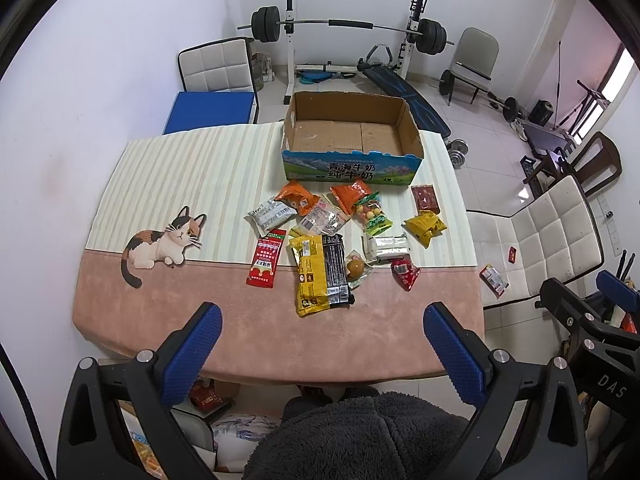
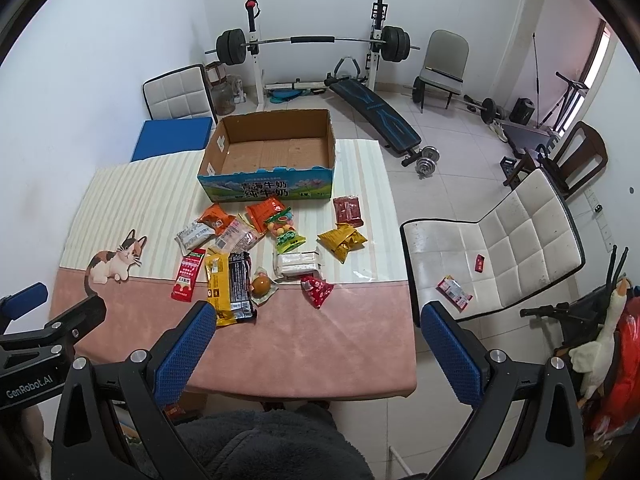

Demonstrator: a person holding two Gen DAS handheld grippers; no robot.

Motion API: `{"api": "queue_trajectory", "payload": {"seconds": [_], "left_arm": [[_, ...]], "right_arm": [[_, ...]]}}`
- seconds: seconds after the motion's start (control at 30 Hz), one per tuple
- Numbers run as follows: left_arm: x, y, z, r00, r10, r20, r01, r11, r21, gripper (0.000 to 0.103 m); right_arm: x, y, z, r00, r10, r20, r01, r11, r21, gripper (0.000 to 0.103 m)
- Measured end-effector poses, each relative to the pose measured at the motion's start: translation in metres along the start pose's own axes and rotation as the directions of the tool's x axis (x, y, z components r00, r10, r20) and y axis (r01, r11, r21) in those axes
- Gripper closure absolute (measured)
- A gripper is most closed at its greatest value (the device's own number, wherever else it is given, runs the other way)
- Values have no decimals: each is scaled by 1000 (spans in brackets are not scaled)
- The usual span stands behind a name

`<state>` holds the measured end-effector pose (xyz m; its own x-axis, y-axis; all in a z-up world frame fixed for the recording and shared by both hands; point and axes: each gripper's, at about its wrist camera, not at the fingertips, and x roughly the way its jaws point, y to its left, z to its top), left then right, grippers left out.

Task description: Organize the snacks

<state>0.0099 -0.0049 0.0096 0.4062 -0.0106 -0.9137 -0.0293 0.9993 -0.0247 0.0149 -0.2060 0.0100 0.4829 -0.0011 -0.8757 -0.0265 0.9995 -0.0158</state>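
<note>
An empty cardboard milk box (image 1: 352, 136) (image 2: 272, 148) stands open at the far side of the table. Several snack packets lie loose in front of it, among them a yellow and black pack (image 1: 320, 272) (image 2: 230, 284), a red sachet (image 1: 266, 258) (image 2: 188, 274), orange bags (image 1: 296, 198) (image 2: 266, 210), a yellow bag (image 1: 425, 227) (image 2: 342, 240) and a small red packet (image 1: 406, 273) (image 2: 317, 289). My left gripper (image 1: 322, 354) and right gripper (image 2: 316, 354) are both open and empty, held above the table's near edge, short of the snacks.
The table (image 1: 280, 344) has a pink and striped cloth with a cat picture (image 1: 160, 242). A white chair (image 2: 500, 248) with two small packets on its seat stands to the right. Gym gear (image 2: 312, 44) fills the back of the room.
</note>
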Motion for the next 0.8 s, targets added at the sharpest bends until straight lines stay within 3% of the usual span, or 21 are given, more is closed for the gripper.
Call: {"api": "queue_trajectory", "payload": {"seconds": [0.8], "left_arm": [[-4, -2, -1, 1000, -1, 6, 1, 1000, 2, 0]], "right_arm": [[-3, 0, 0, 1000, 4, 2, -4, 1000, 6, 0]]}}
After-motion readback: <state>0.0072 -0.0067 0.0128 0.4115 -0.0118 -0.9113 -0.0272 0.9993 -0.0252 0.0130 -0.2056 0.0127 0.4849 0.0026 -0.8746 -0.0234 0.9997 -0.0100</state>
